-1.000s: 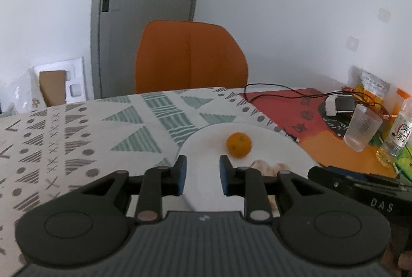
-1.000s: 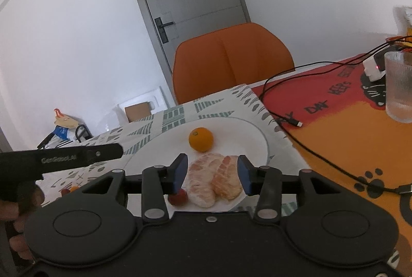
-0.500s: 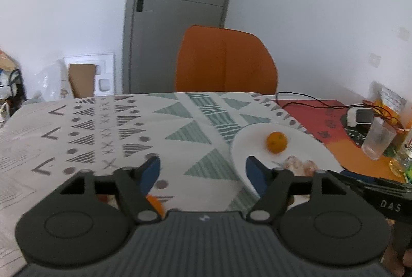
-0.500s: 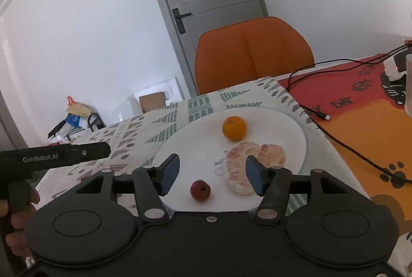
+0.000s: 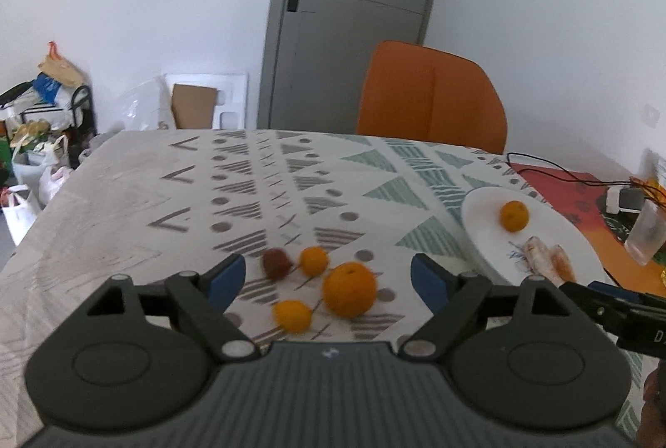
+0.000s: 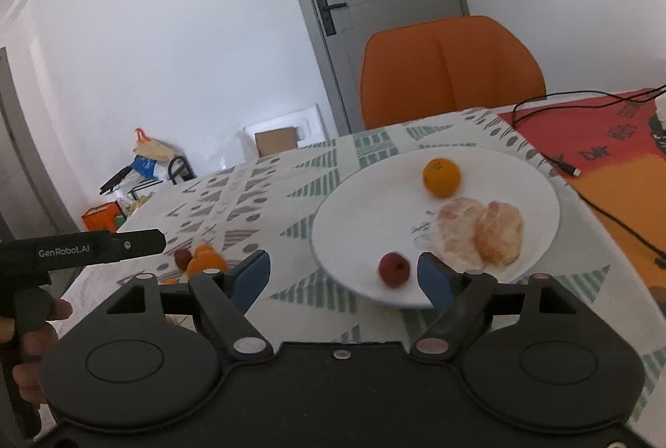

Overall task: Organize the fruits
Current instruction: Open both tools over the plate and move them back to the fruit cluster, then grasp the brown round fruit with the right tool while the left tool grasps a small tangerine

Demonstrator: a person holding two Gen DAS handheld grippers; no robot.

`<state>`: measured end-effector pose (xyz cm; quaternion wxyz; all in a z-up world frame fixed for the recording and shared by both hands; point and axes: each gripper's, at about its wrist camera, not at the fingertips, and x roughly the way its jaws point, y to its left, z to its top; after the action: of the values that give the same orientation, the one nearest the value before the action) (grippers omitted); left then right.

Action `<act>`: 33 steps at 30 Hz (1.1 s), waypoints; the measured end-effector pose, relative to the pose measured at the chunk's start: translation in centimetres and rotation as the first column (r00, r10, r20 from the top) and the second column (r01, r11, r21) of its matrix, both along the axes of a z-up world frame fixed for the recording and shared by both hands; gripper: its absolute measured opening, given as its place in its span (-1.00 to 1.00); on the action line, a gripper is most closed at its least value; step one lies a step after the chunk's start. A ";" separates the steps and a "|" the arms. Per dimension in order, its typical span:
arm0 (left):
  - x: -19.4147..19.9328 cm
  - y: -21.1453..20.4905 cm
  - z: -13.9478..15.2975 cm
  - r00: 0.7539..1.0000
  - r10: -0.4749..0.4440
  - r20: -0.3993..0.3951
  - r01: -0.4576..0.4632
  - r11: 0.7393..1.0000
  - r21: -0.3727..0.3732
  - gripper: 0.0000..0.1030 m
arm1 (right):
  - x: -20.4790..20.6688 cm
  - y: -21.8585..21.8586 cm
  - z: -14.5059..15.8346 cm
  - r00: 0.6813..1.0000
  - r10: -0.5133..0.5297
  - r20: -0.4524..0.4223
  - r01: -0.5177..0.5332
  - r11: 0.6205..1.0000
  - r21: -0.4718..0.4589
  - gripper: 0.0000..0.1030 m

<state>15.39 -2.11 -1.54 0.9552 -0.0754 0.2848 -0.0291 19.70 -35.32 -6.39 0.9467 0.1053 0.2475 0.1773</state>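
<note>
Round white plate (image 6: 537, 198) holds small orange (image 6: 441, 177), peeled segments (image 6: 478, 231), red fruit (image 6: 393, 269). Four fruits (image 5: 349, 289) remain on patterned tablecloth (image 5: 166, 190). Left gripper (image 5: 328, 277), right gripper (image 6: 344, 273) spread, empty.

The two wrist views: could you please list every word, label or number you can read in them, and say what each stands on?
"GenRobot.AI": on the side of the left tool, seen from the right wrist view.
"D": first letter of a cut-off marking on the right tool, at the left wrist view's edge.
Dark lettering on the red mat: too distorted to read.
Blue marks on the white plate: too blurred to read.
</note>
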 end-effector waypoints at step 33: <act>-7.3 9.8 -2.6 0.986 0.161 -0.044 -0.164 0.984 -0.072 0.66 | -3.0 11.9 -1.7 0.953 0.286 -0.099 -0.294 0.953 -0.077 0.37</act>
<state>8.06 7.70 -4.18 0.9453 -0.1350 0.2944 0.0398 16.65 -23.38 -8.07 0.9026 0.0321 0.3089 0.2981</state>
